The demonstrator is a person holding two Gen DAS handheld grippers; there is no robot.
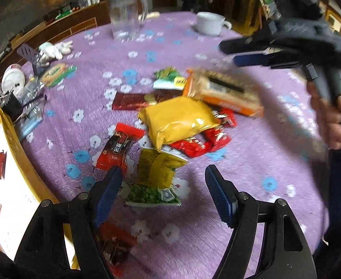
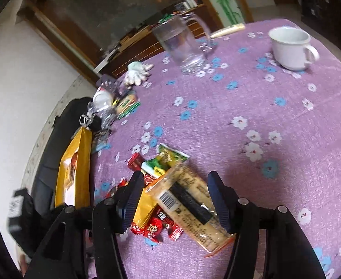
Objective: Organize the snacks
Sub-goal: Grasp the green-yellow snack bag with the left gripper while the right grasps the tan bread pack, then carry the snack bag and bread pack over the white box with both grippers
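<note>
Left wrist view: left gripper (image 1: 163,181) released, jaws spread wide over a green-and-yellow pea packet (image 1: 155,181), pads touching nothing; heap of snacks beyond on the purple tablecloth (image 1: 251,162) — yellow bag (image 1: 177,118), red packets (image 1: 193,145), cracker pack (image 1: 226,90); yellow box (image 1: 9,181) at the table's left edge; glass jug (image 1: 126,16) and white cup (image 1: 211,23) far back; right gripper (image 1: 233,53) blurred above the heap, gripped by a hand (image 1: 331,121). Right wrist view: right gripper (image 2: 176,197) released, jaws apart around the cracker pack (image 2: 189,204), pads clear of it; cracker pack lying across red packets (image 2: 154,227).
</note>
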